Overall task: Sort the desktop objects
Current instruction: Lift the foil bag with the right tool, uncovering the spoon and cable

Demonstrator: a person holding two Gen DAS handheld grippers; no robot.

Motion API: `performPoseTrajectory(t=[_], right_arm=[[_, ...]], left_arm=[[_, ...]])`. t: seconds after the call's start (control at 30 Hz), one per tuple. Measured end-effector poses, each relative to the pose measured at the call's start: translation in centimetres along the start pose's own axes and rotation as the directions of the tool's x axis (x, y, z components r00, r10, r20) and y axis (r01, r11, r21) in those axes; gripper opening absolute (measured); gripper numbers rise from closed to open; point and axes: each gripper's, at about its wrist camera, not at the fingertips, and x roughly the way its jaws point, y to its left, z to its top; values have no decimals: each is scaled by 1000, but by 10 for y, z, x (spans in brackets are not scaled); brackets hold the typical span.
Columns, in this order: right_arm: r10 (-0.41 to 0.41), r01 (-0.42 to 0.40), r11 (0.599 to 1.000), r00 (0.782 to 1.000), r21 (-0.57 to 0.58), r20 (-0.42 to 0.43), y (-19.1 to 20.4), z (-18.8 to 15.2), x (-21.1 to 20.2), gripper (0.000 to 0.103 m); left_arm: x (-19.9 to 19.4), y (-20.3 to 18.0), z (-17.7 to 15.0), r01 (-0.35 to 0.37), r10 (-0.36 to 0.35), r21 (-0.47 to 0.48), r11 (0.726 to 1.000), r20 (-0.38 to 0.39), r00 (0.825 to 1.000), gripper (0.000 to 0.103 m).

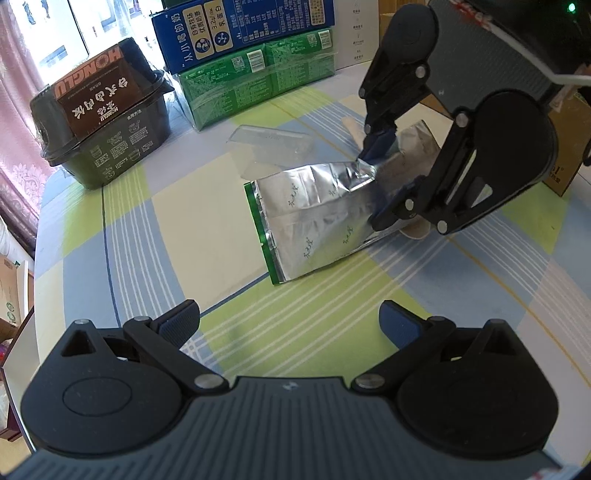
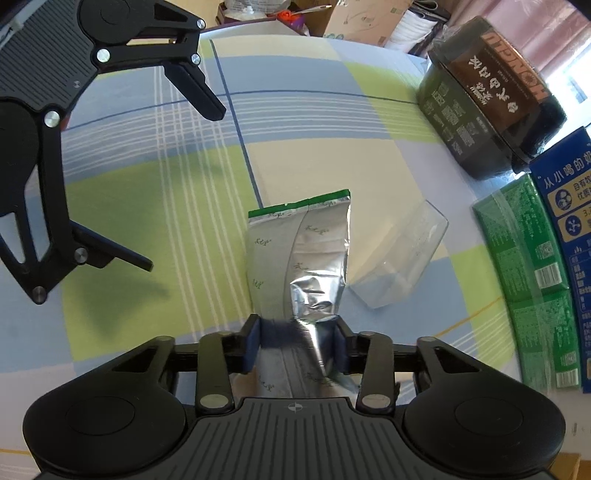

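A silver foil pouch (image 1: 314,218) with a green sealed edge lies on the checked tablecloth. My right gripper (image 2: 297,345) is shut on the crumpled near end of the pouch (image 2: 299,254); in the left wrist view the right gripper (image 1: 373,188) pinches it from the right. My left gripper (image 1: 290,325) is open and empty, hovering above the cloth in front of the pouch. It also shows in the right wrist view (image 2: 184,188) at upper left, jaws wide apart.
A clear plastic box (image 1: 269,146) lies just beyond the pouch, and shows in the right wrist view (image 2: 399,258). A dark food tub (image 1: 103,122), a green carton (image 1: 258,81) and a blue milk carton (image 1: 243,29) stand along the table's far side. Cardboard boxes (image 1: 569,147) stand at right.
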Motion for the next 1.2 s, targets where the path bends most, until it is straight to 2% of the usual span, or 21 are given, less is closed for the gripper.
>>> performPoseTrajectory(t=[0.17,0.33,0.43,0.53,0.6,0.67,0.7,0.73,0.77,0.8,0.97,1.2], right_arm=[[24,-25,997,1000,69,10,4,-8,-17,25],[66,-67,979,998,194,13,2,-27,-40,13],[65,-61,957,998,284,-4,-2,-43,-51,12],[56,-40,918,998,394,-30,-9,-61,-58,13],[30,-9,899,999,437,-41,-12,-70,-62,14],[-10,31,890,999,455,-49,-13,-77,-64,24],[-15,32,888,999,459,-41,-13,-79,-65,43],[-14,25,886,1000,463,-27,-14,-81,-66,71],[-23,27,883,1000,469,-14,-13,-83,-66,80],[-33,29,882,999,470,-1,-11,-83,-66,84],[-73,77,887,997,456,-25,-3,-81,-45,84],[-43,72,881,996,468,-73,1,-80,-10,84]], left_arm=[[-8,-6,5,5,-5,-2,1000,8,1000,102],[-18,-17,11,14,-14,2,1000,20,1000,102],[-22,-24,15,20,-20,13,1000,26,999,102],[-25,-31,19,27,-28,19,999,32,999,102],[-26,-35,21,31,-32,28,999,35,999,102],[-26,-40,23,34,-35,35,999,36,999,102],[-25,-41,23,35,-36,37,999,37,999,102],[-25,-42,24,35,-36,36,999,37,999,102],[-24,-43,24,37,-38,33,999,38,999,102],[-23,-43,23,39,-40,31,999,39,998,102],[-16,-44,22,38,-38,32,999,25,999,102],[-3,-47,18,39,-39,42,998,5,999,102]])
